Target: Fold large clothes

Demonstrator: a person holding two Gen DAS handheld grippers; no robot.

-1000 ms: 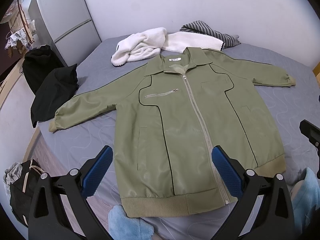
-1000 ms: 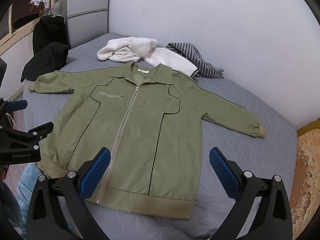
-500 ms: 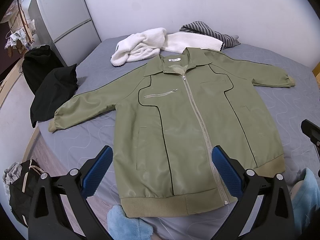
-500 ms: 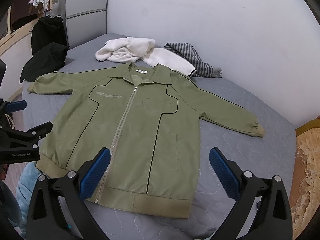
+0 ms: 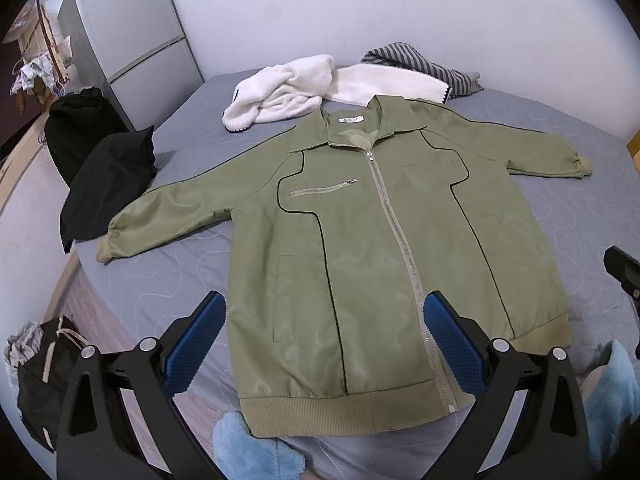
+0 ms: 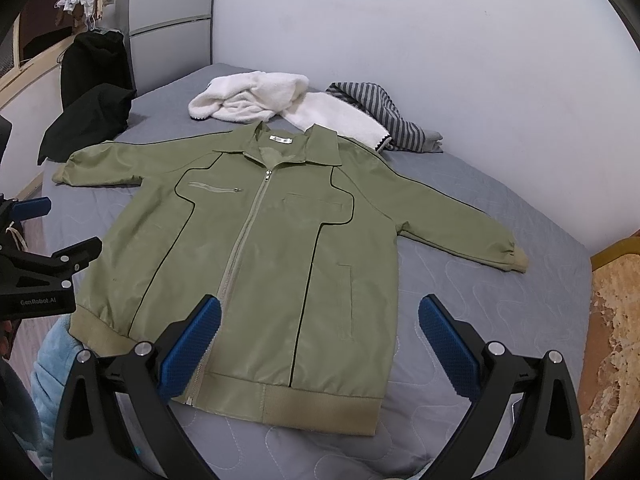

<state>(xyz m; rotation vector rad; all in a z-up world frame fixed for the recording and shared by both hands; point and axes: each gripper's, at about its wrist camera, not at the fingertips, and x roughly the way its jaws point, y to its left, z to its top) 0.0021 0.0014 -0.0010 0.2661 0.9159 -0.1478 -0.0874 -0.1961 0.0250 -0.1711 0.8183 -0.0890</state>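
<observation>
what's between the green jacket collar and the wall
A white fleece garment and a striped garment lie behind the green jacket collar, in both views.

White lettering reading "GenRobot.AI" stands on the black body of the left claw [image 6: 38, 236], seen at the left edge of the right wrist view. The small white neck label [image 6: 281, 139] inside the collar of the olive-green zip-up jacket [image 6: 260, 248] carries print too small to read.

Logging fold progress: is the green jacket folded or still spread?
Spread. The green jacket lies flat on the bed, zipped, both sleeves stretched outward, no folds.
</observation>
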